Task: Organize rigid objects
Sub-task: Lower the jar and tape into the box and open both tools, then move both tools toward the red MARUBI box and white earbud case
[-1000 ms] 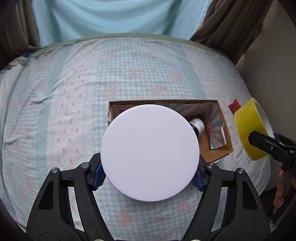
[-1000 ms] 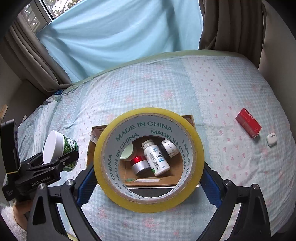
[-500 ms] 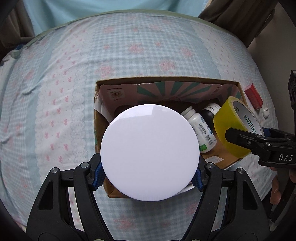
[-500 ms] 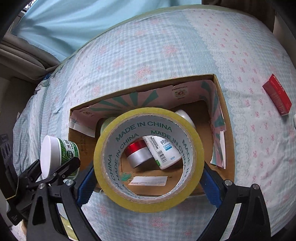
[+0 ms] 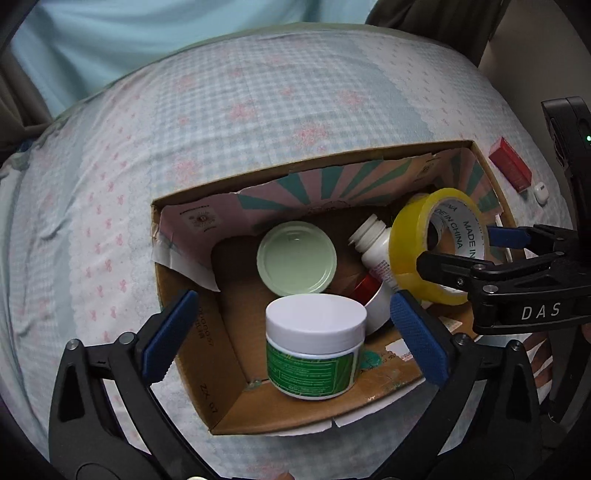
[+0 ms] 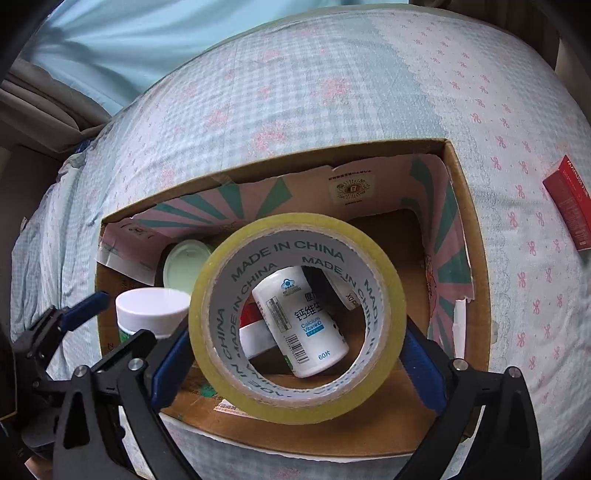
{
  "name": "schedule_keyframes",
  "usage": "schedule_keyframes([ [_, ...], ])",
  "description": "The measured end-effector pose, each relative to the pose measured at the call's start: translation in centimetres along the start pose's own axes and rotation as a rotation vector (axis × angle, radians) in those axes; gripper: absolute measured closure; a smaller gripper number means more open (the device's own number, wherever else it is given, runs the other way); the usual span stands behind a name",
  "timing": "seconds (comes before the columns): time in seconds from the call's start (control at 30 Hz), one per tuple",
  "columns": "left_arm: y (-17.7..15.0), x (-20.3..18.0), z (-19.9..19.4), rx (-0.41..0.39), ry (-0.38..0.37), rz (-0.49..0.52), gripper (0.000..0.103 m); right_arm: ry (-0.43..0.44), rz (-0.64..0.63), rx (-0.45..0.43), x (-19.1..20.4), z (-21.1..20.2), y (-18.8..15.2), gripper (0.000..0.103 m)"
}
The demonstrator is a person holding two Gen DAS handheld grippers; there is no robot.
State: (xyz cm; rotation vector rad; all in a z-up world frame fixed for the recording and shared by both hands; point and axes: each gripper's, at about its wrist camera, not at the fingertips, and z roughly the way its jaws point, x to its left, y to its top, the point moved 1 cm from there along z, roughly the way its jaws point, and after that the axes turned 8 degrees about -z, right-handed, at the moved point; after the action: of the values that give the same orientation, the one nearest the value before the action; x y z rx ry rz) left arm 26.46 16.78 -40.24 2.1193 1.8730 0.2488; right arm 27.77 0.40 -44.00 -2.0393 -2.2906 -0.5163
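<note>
The left gripper [image 5: 291, 330] is standing open, fingers clear of the white-lidded jar [image 5: 314, 350] sitting upright between them in the cardboard box [image 5: 221, 369]. The right gripper [image 6: 295, 363] is clamping the yellow tape roll [image 6: 295, 317] above the box interior.

Checked floral bedspread [image 5: 258, 110], pale blue curtain [image 6: 147, 33] behind, perhaps over a window.

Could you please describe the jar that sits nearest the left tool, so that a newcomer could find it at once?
Look inside the cardboard box on the bedspread, at its near side between the open left tool fingers. The jar stands upright there, with a flat white screw lid and a green label; the pale green lid behind it has no label.
</note>
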Motion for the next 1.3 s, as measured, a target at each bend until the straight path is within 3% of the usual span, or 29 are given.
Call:
schedule_keyframes([
  [0.13, -0.6, 0.0, 0.0, 0.031, 0.005, 0.000, 0.000, -0.042, -0.040, -0.054, 0.5, -1.3, -0.5, 0.000],
  [0.47, -2.1, 1.3, -1.7, 0.040, 0.012, -0.071, 0.000, -0.071, -0.058, 0.002, 0.7, -3.0, -1.9, 0.000],
  [0.73, -2.2, 1.7, -7.2, -0.026, 0.032, -0.100, 0.000, -0.087, -0.131, -0.031, 2.9, -7.1, -2.8, 0.000],
  [0.9, -2.8, 1.6, -11.3, -0.067, 0.028, -0.132, 0.000, -0.099, -0.113, -0.065, 3.3, -11.1, -4.1, 0.000],
  [1.1, -2.8, -0.6, -15.2, -0.100, 0.023, -0.161, 0.000, -0.126, -0.028, -0.138, 1.7, -16.3, -6.4, 0.000],
  [1.3, -1.9, -6.1, -17.6, -0.136, 0.007, -0.133, 0.000, -0.196, 0.012, -0.164, -2.8, -20.1, -8.6, 0.000],
])
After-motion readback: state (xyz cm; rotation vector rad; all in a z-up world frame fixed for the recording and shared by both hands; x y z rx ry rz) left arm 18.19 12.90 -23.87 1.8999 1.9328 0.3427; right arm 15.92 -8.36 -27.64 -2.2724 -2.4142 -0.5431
